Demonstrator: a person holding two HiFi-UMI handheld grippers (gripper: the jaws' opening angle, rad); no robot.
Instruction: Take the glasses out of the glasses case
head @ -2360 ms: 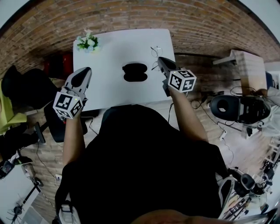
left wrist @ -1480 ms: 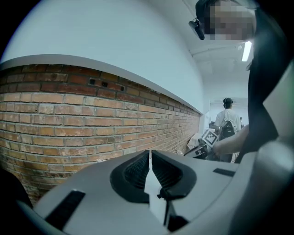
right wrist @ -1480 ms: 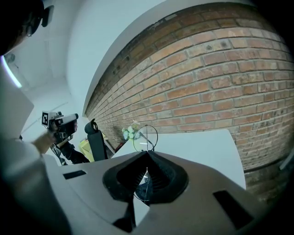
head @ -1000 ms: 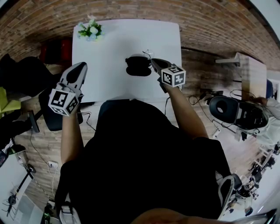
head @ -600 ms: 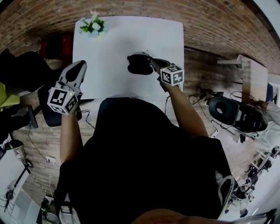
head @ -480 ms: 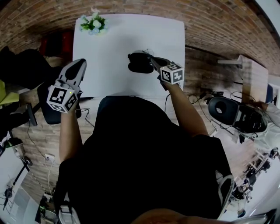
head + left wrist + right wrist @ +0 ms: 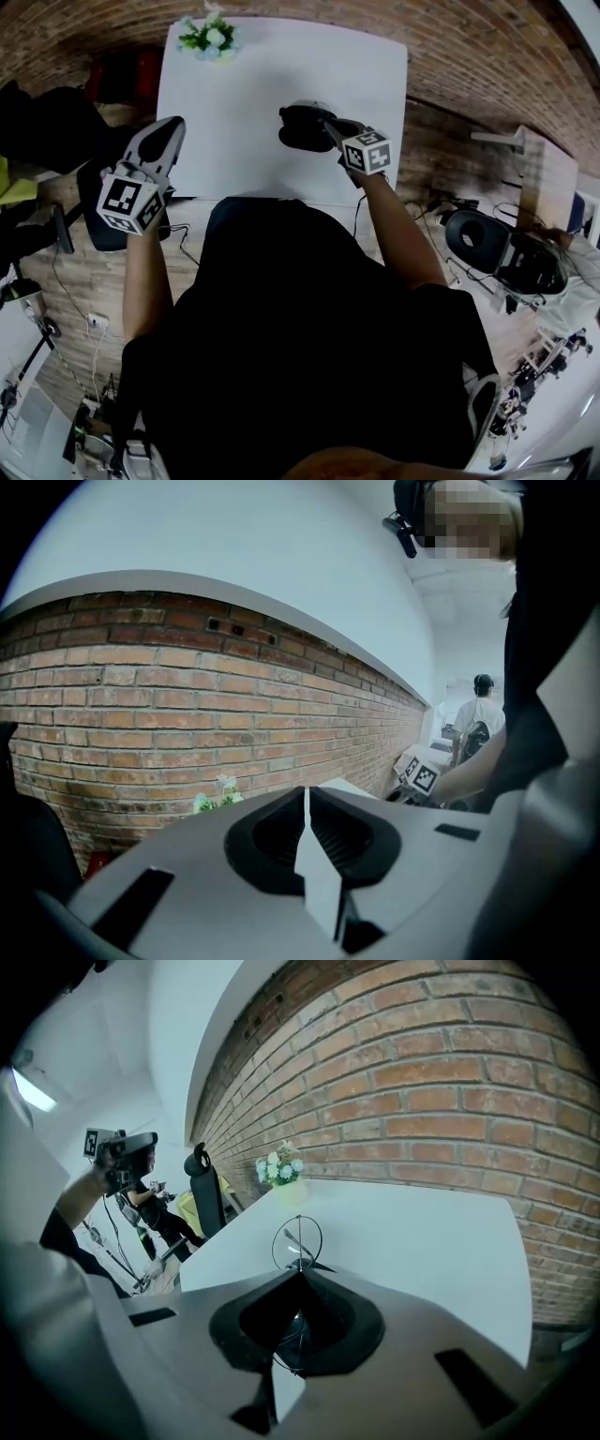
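**Clerk:** Right gripper (image 7: 302, 1272), condition?

**Inspector:** Jaws closed down narrow on the glasses (image 7: 297, 1240); the thin wire frame is pinched between the tips; one round lens stands up just beyond them, seen against bare white table (image 7: 441, 1232); a second wire loop shows in the dark hollow behind the tips.

**Clerk:** And the glasses case (image 7: 302, 127)?

**Inspector:** Black, lying open on the table, right of centre; in the head view the right gripper's tips overlap its right end; that view is too small to show whether the frame touches the case; the right gripper view does not show the case at all.

**Clerk:** Left gripper (image 7: 307, 794)?

**Inspector:** Jaws pressed together, nothing between them; held off the table's left edge, over the floor, well apart from the case; pointed at the brick wall (image 7: 187, 705).

**Clerk:** Other items noted?

**Inspector:** A small bunch of flowers (image 7: 208, 36) at the table's far left corner; a black chair (image 7: 208, 1194) beside the table's left side; further persons stand in the background of both gripper views.
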